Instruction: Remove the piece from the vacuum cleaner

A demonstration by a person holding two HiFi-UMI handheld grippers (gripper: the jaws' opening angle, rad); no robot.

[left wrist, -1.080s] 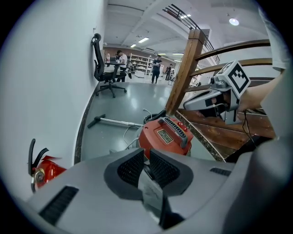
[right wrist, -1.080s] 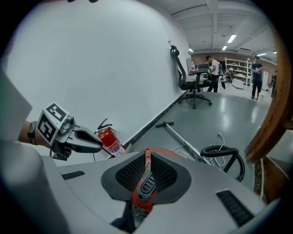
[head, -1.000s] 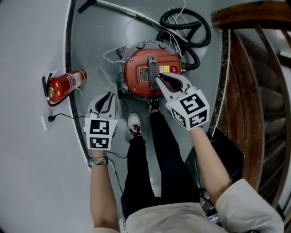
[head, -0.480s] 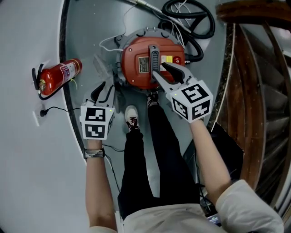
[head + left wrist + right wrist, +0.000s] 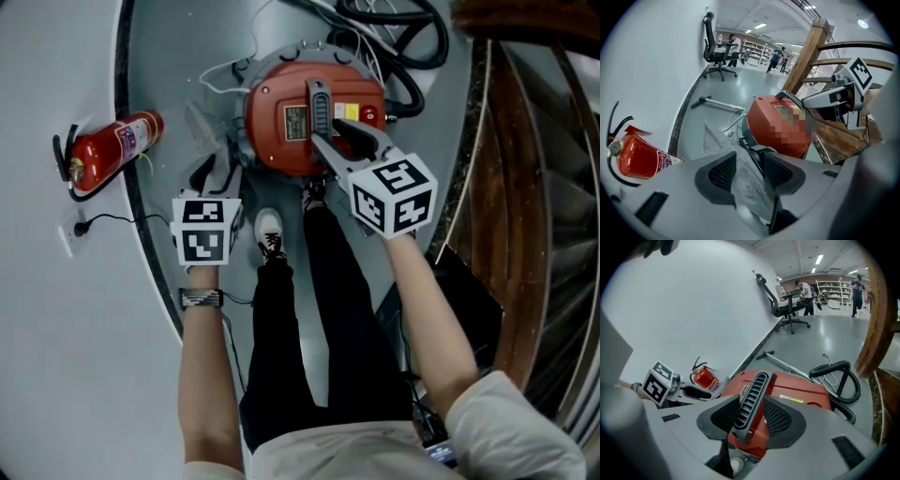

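Observation:
The red vacuum cleaner [image 5: 281, 141] stands on the floor, with a grey ribbed handle [image 5: 319, 103] across its top. My right gripper [image 5: 328, 133] is open, and its jaws have just been opening. In the right gripper view the handle [image 5: 752, 397] stands between the pads of the right gripper [image 5: 750, 412]. My left gripper [image 5: 217, 176] is low at the vacuum's left side. Its jaws have just been opening and stand wide. In the left gripper view a thin translucent grey sheet [image 5: 715, 140] runs loosely through the left gripper [image 5: 751, 171].
A red fire extinguisher [image 5: 108, 150] lies by the wall at the left. A black hose [image 5: 412, 56] coils behind the vacuum, and a metal tube [image 5: 717, 103] lies farther back. A wooden stair rail [image 5: 525, 187] stands at the right. The person's shoe [image 5: 270, 230] is close to the vacuum.
Both grippers have sunk toward the vacuum and their jaws have opened. The right jaws now straddle the handle. The left jaws have come down around the grey sheet.

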